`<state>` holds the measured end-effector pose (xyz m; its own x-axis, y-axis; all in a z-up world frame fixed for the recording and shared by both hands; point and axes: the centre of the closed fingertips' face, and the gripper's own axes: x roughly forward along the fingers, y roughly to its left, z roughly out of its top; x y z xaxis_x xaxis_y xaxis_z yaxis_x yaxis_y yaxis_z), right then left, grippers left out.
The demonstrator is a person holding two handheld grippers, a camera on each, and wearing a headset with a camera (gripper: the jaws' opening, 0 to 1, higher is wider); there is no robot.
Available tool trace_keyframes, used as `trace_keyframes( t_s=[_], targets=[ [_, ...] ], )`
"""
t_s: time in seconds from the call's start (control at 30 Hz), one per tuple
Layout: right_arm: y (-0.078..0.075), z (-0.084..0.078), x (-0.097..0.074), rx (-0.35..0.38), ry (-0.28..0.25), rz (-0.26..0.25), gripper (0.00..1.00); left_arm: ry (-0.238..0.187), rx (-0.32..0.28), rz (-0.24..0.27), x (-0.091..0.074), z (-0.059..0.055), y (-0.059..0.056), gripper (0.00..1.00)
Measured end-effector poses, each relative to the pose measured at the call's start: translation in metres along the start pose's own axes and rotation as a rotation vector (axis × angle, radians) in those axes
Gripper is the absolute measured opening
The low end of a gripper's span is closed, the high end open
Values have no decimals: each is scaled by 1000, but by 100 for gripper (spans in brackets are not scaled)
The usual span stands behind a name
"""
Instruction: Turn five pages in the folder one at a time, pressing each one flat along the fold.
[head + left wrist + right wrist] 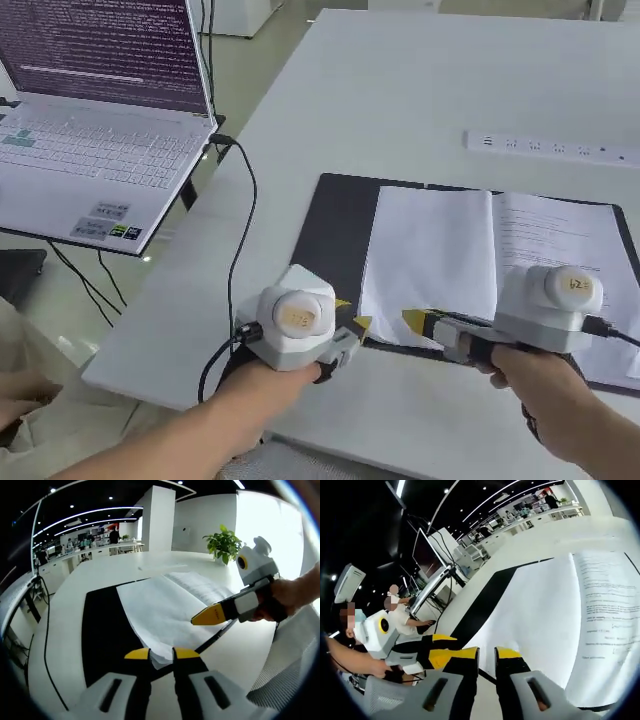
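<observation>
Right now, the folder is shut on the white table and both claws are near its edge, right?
No, the folder lies open on the white table, pages showing, as the head view shows. The left claw and right claw are near its edge.

We register a white surface [400, 90]. An open black folder [340, 230] lies flat on it near the front edge, its white pages [430, 260] facing up. A white power strip [550, 148] lies beyond the folder, apart from it.
</observation>
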<state>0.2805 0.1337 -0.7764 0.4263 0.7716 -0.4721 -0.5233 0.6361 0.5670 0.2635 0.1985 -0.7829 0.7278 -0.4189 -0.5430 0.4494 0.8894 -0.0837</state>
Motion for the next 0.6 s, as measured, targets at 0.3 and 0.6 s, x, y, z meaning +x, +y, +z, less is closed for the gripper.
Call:
trace_keyframes(
  t_s=[0.3, 0.6],
  targets=[
    [-29, 23, -21, 31, -54, -49, 10, 25, 62, 0, 29, -6, -3, 15],
    [-50, 42, -23, 37, -61, -60, 10, 41, 88, 33, 45, -11, -2, 14]
  ],
)
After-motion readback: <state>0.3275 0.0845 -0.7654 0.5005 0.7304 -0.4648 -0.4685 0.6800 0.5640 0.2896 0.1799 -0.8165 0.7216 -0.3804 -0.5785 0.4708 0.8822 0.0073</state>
